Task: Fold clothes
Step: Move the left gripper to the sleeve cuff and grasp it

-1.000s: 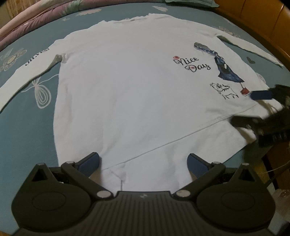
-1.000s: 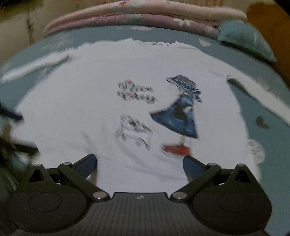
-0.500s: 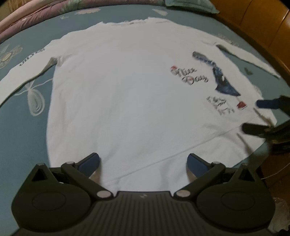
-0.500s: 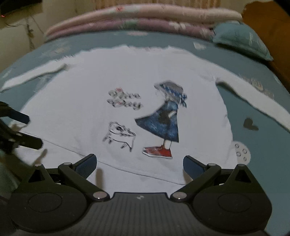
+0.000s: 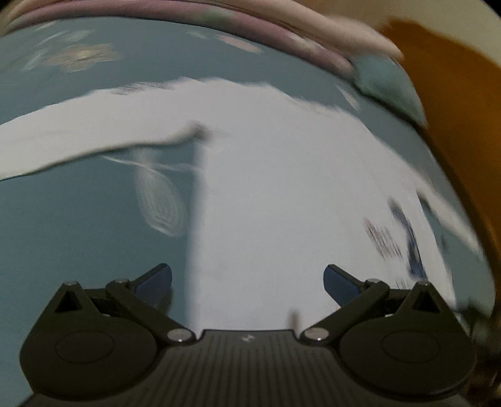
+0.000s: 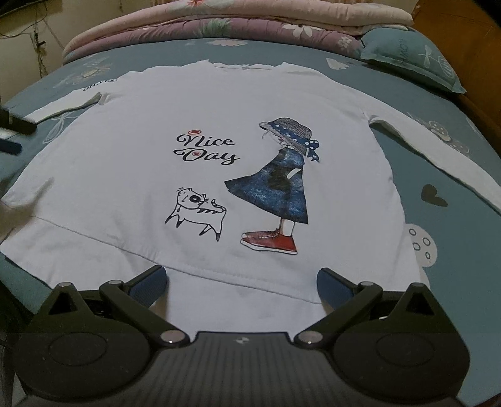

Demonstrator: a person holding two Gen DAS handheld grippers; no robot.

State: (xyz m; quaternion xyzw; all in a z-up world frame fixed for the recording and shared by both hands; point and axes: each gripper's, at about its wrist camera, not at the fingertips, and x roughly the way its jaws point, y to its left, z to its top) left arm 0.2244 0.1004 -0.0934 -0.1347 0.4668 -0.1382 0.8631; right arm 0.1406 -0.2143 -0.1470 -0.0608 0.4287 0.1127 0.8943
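Blurring left view | shirt (image 6: 131,188) print smeared | left sleeve (image 5: 62,141) cut off

1 white shirt (image 6: 131,175) is laid ahead of the jaws, w/ 2 sleeves spread. 1 pillow (image 6: 410,59) & 2 quilts (image 6: 219,18) are seen beyond.

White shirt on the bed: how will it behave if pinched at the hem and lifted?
The white shirt lies flat with soft creases, so it is probably floppy and would drape. Thin fabric, likely light. Its spread sleeve would likely trail.
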